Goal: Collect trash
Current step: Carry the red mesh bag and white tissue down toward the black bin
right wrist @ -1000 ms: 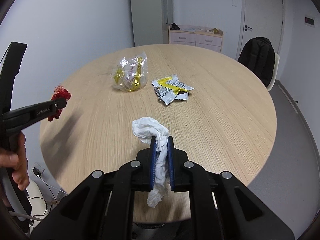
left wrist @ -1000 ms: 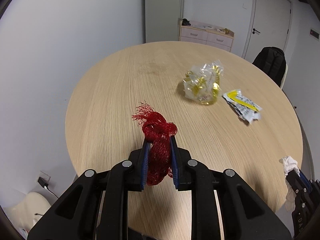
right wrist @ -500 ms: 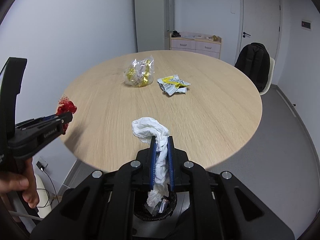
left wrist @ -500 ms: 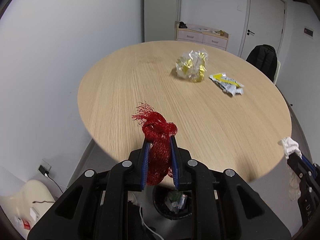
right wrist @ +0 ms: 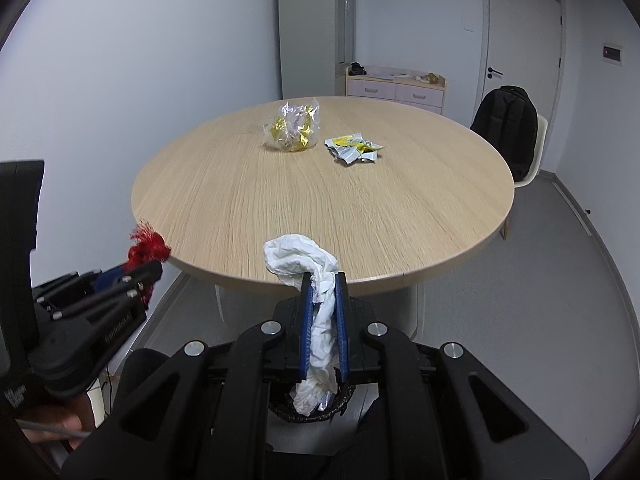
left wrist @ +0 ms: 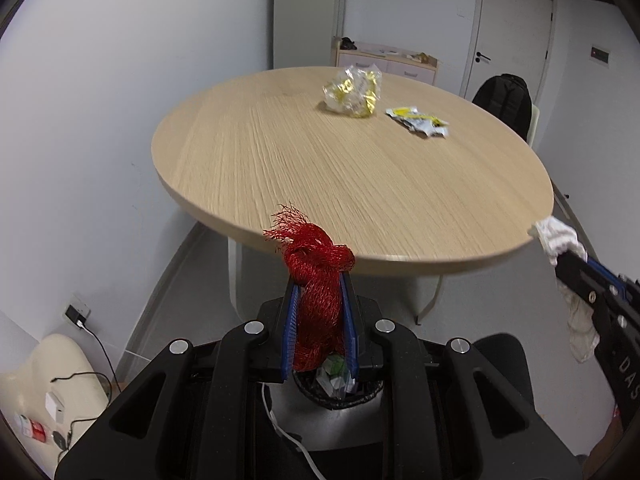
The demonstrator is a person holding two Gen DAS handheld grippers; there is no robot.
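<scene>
My left gripper (left wrist: 319, 280) is shut on a knotted red mesh net (left wrist: 316, 276), held off the near edge of the round wooden table (left wrist: 320, 168). My right gripper (right wrist: 323, 280) is shut on a crumpled white tissue (right wrist: 304, 258), also past the table's near edge. Below both grippers a black trash bin (left wrist: 340, 394) with scraps inside stands on the floor, mostly hidden by the gripper bodies. A crumpled clear and yellow plastic bag (right wrist: 292, 126) and a flat silver and yellow wrapper (right wrist: 352, 149) lie on the far part of the table.
The table's white pedestal (left wrist: 240, 276) stands just behind the bin. A white cable (left wrist: 296, 444) runs across the grey floor. A chair with a black backpack (right wrist: 508, 128) stands at the far right, a low drawer cabinet (right wrist: 396, 84) by the back wall.
Both grippers have pulled back from over the table to beyond its near edge and lowered slightly, still holding the net and the tissue. The trash bin has come into view beneath them.
</scene>
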